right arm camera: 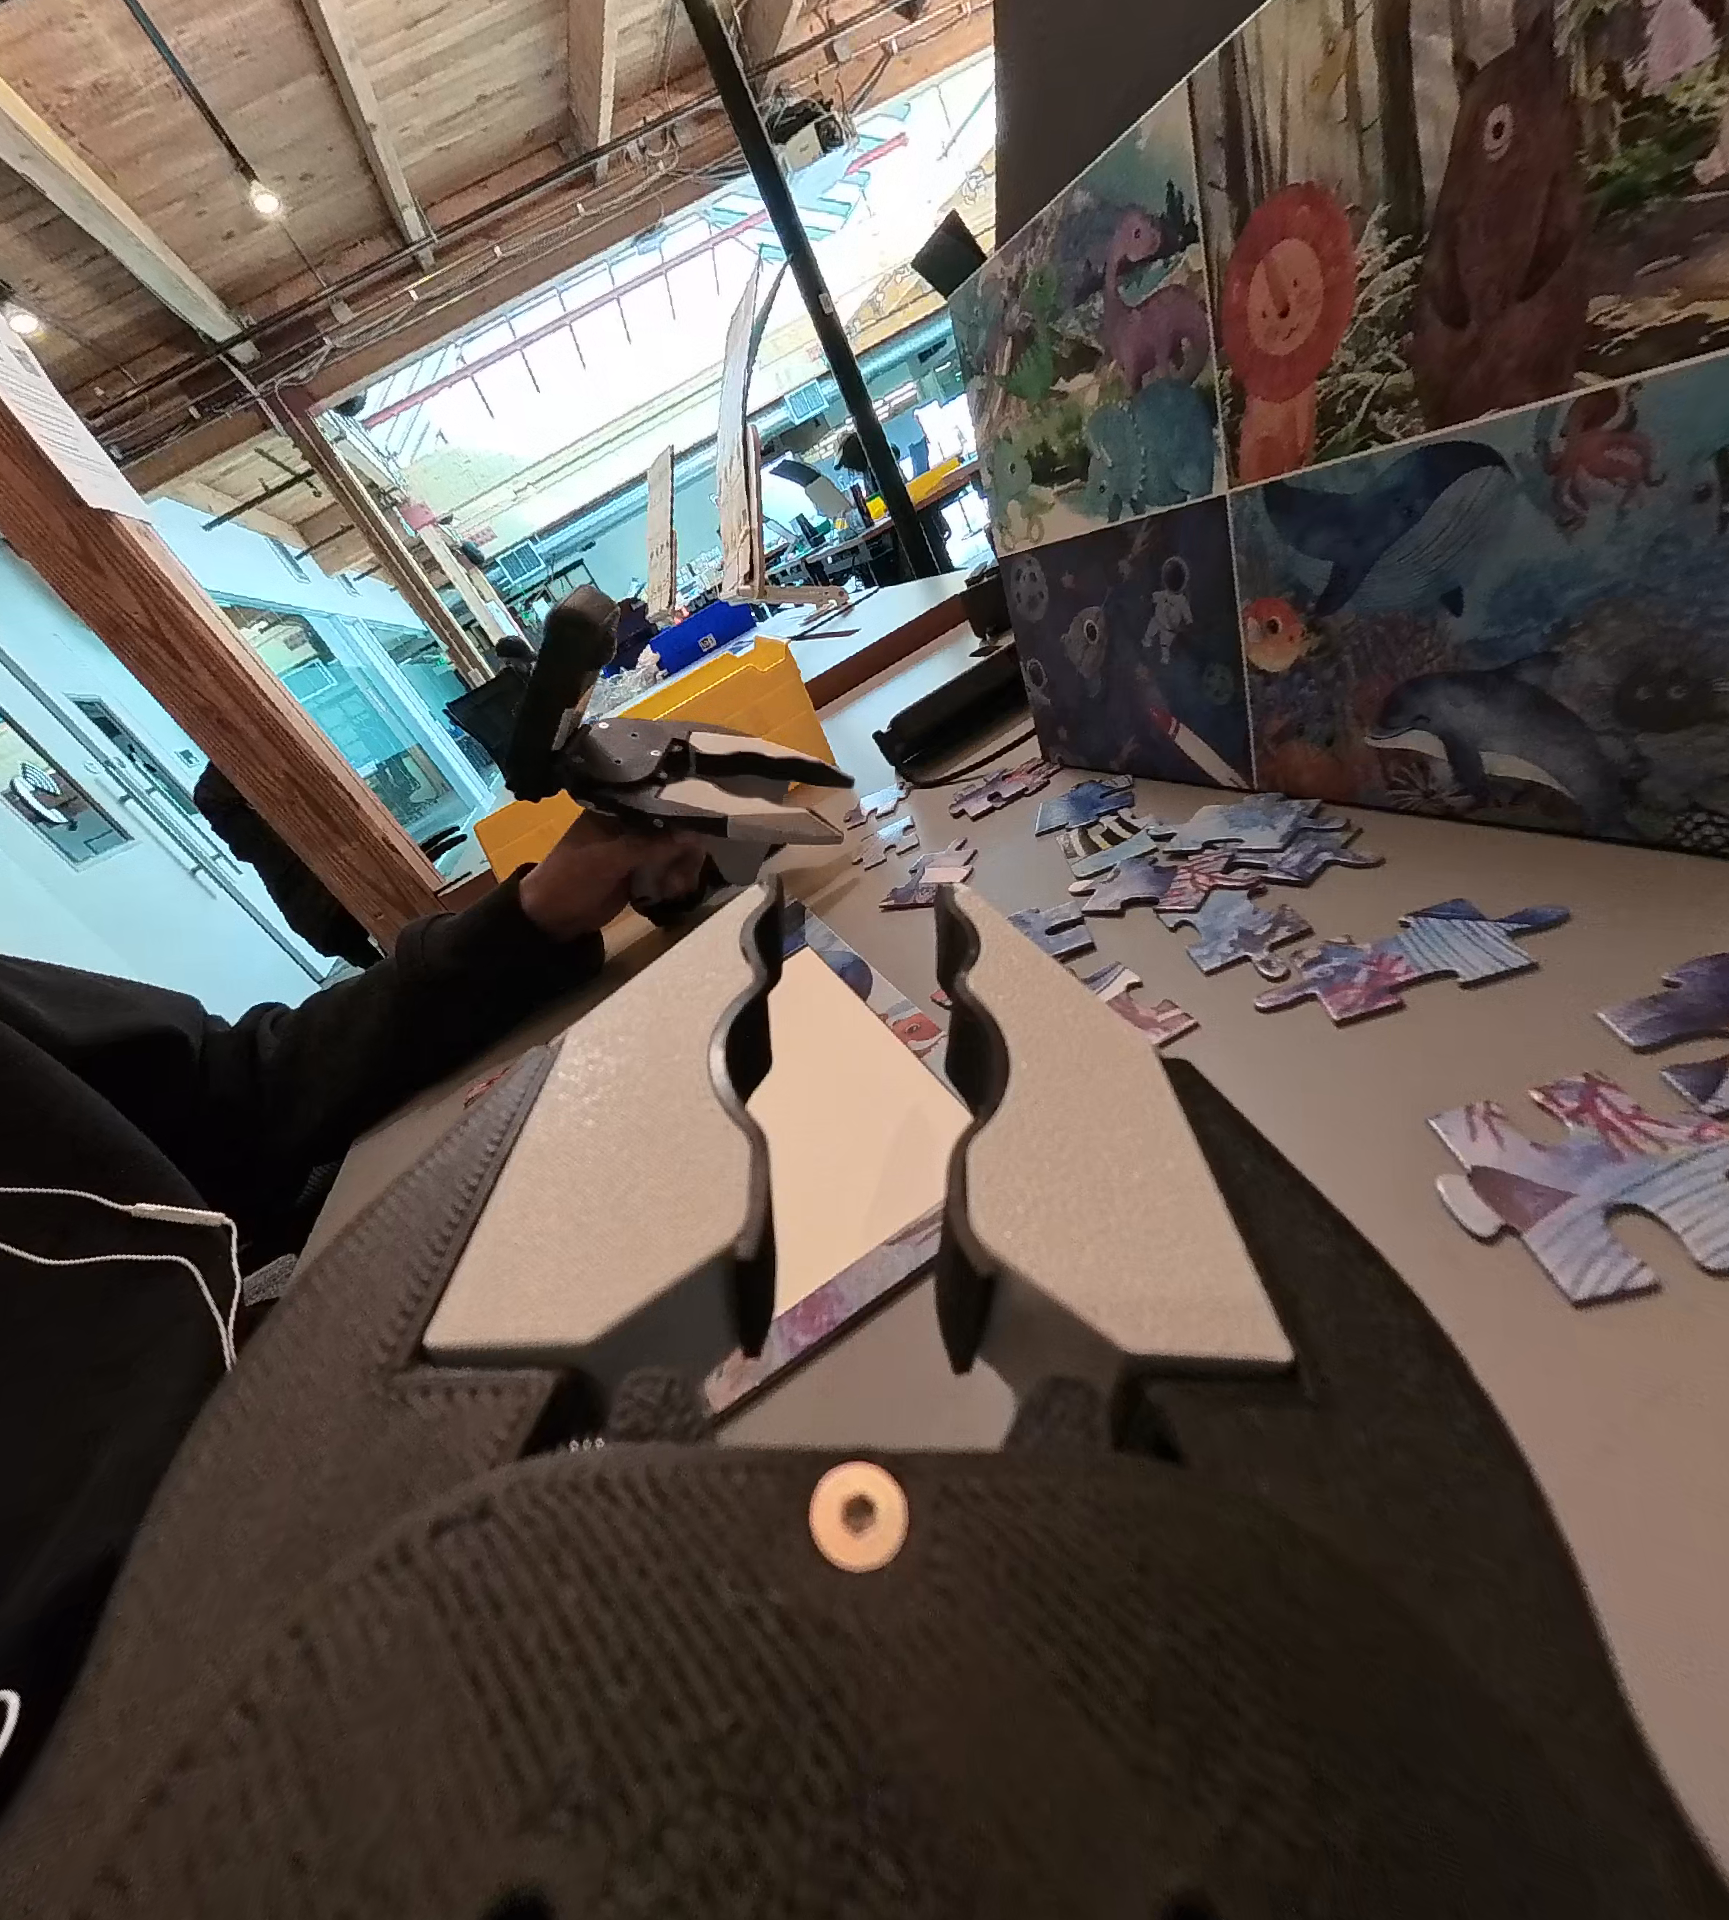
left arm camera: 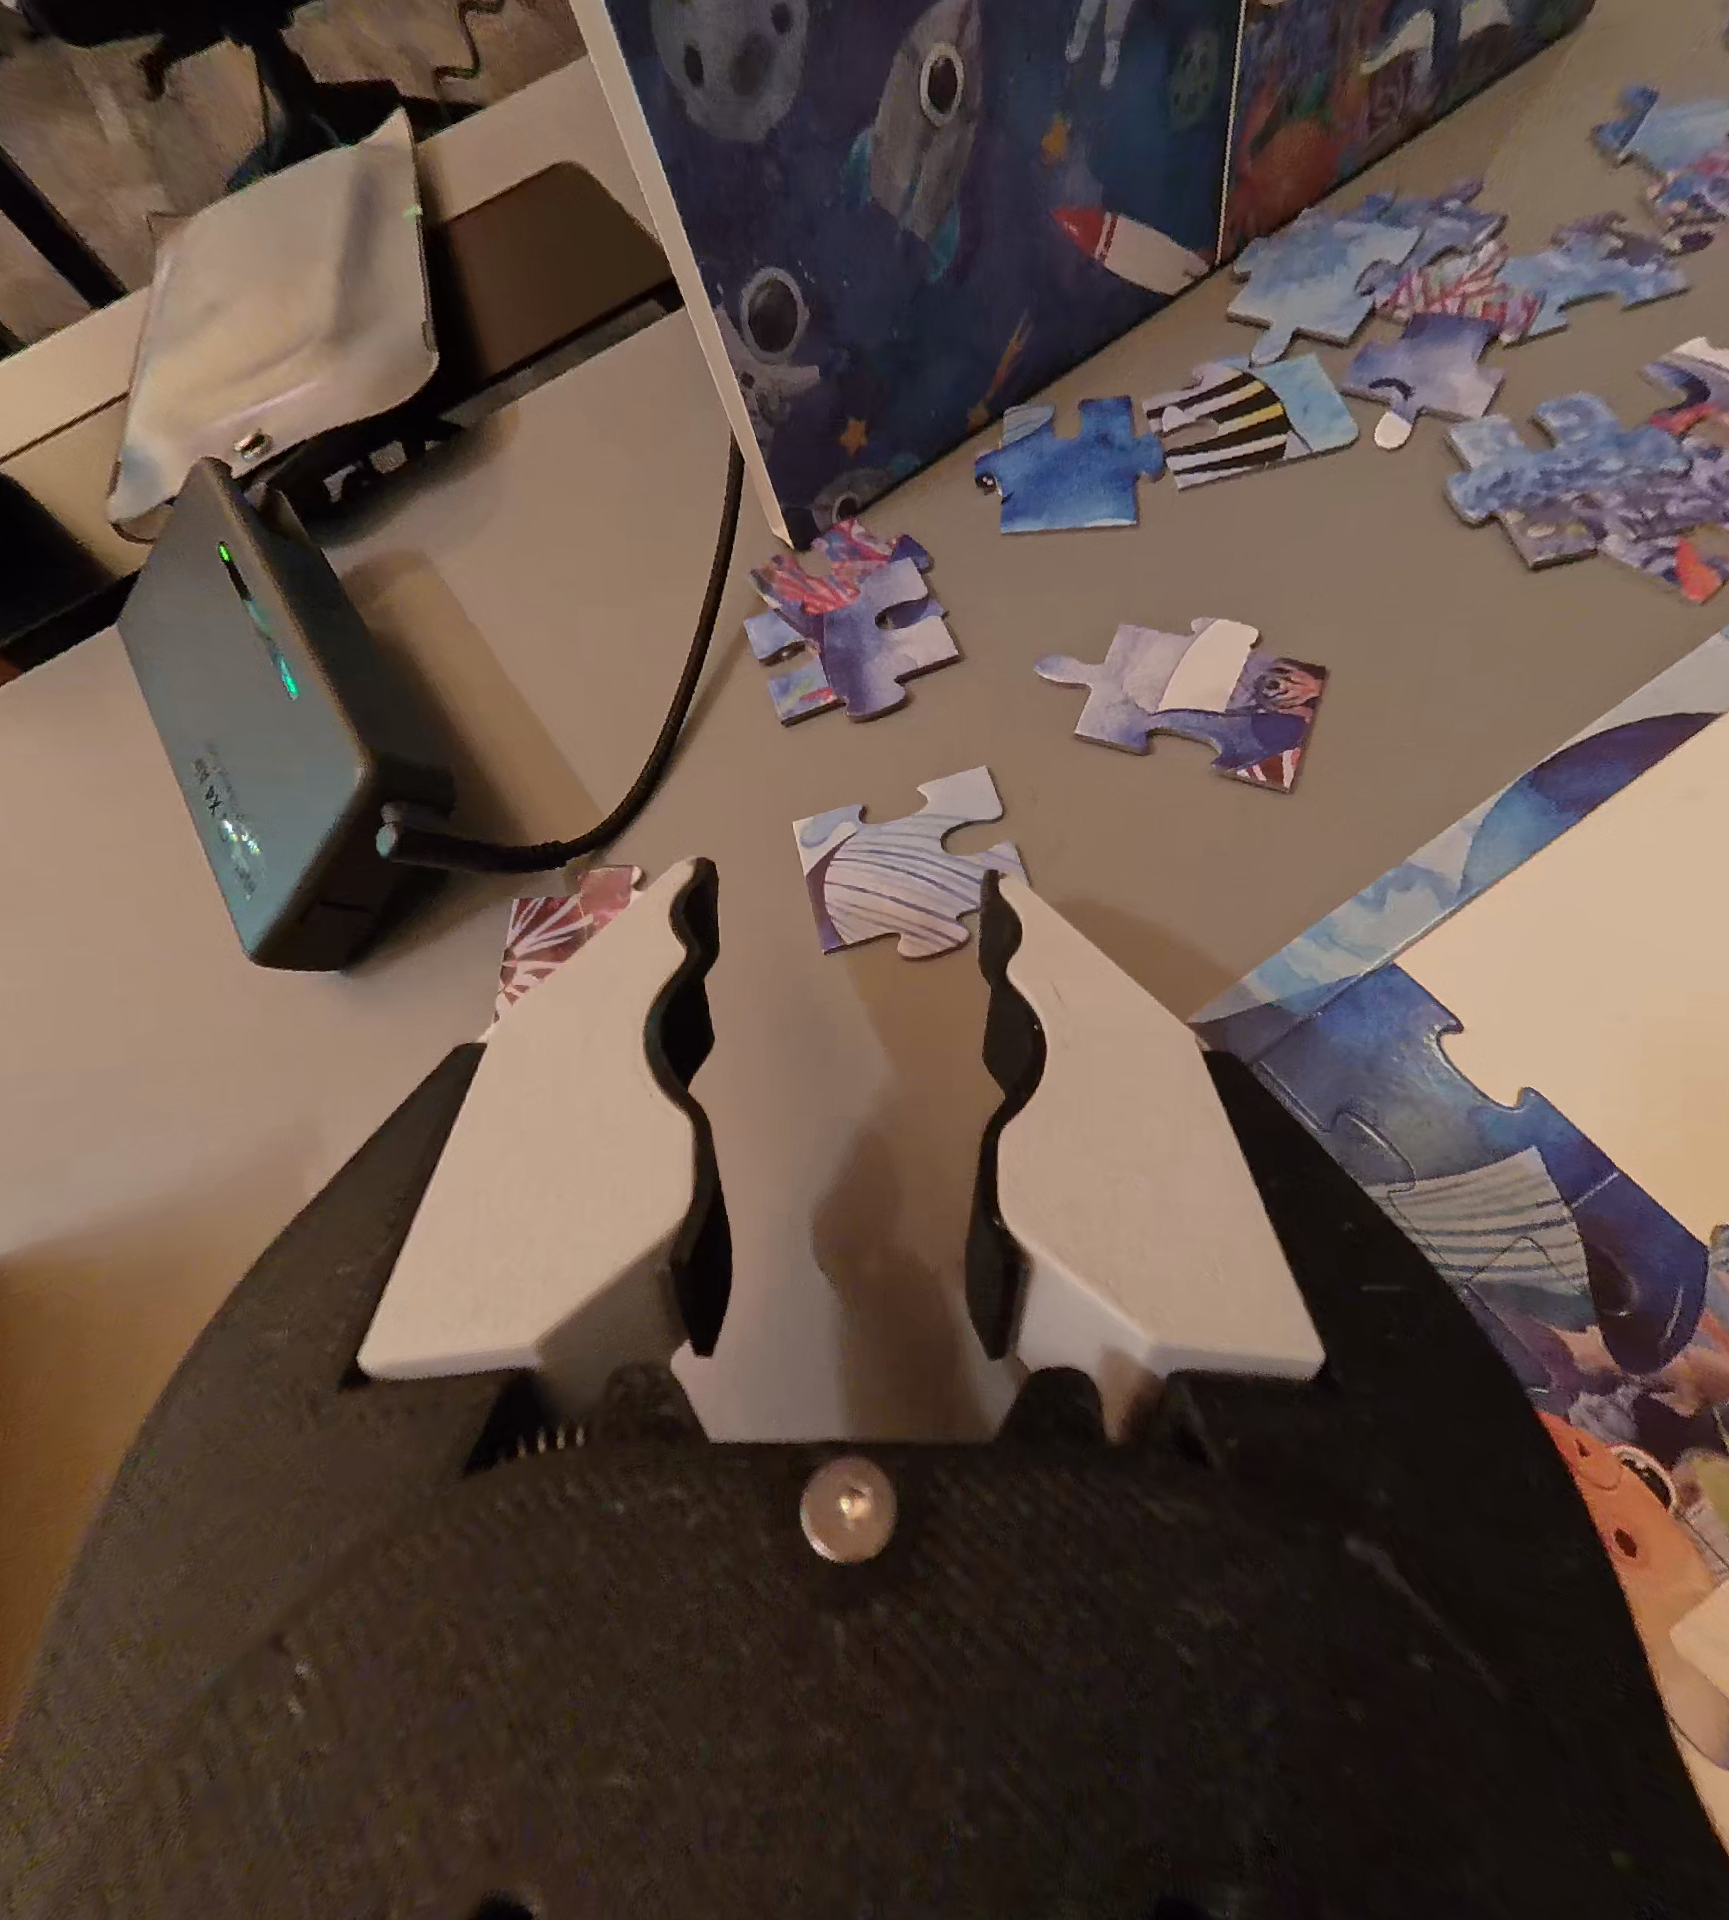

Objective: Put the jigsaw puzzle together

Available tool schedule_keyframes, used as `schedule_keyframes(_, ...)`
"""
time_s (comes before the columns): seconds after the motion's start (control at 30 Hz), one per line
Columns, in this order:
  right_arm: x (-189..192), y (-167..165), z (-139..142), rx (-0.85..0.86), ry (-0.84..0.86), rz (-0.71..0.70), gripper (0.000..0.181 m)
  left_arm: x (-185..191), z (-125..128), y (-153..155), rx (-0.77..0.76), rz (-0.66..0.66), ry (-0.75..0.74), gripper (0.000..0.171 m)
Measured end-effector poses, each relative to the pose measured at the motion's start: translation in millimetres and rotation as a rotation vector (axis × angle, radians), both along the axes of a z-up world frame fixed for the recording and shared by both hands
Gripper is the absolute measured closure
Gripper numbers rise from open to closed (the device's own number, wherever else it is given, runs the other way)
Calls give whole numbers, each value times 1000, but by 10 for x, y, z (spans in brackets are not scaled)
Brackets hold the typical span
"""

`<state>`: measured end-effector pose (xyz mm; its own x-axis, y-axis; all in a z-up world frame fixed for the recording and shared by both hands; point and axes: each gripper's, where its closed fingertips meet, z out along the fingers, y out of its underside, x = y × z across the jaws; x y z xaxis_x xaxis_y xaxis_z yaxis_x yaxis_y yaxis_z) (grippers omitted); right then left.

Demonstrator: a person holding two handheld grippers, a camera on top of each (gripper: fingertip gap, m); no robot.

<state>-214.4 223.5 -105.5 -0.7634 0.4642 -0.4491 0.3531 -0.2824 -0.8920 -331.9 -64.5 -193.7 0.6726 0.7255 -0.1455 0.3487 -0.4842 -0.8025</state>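
My left gripper [left arm camera: 844,883] is open and empty, low over the grey table. A striped whale puzzle piece [left arm camera: 901,878] lies just past its right fingertip, and a coral piece [left arm camera: 559,925] is partly hidden under its left finger. The puzzle board [left arm camera: 1566,935] lies to its right, with joined whale and fish pieces [left arm camera: 1462,1195] along its near-left edge. My right gripper [right arm camera: 858,896] is open and empty above the board's white middle [right arm camera: 839,1091]. The left gripper [right arm camera: 842,807], held by a hand, shows beyond it. Several loose pieces [right arm camera: 1608,1184] lie scattered to the right.
The illustrated puzzle box [left arm camera: 891,260] stands at the back of the table and also shows in the right wrist view [right arm camera: 1411,571]. A grey power bank [left arm camera: 257,727] with a black cable [left arm camera: 673,707] lies left of my left gripper. A yellow bin [right arm camera: 735,696] sits past the table's left edge. The tips of one gripper are about 35 centimeters away from the tips of the other. The coral piece [left arm camera: 559,925] is about 5 centimeters from my left fingertips and 40 centimeters from my right.
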Motion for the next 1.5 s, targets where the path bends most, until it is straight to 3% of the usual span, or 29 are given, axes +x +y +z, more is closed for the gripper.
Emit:
schedule_keyframes(1.1,1,-17,-10,12,1,2,154,117,-130,91,-6,-34,-114,122)
schedule_keyframes(1.33,-2,-23,-12,16,2,2,154,62,-221,15,-35,48,-161,103)
schedule_keyframes(1.5,-19,-13,-6,41,17,-14,154,34,-243,92,49,88,-248,93)
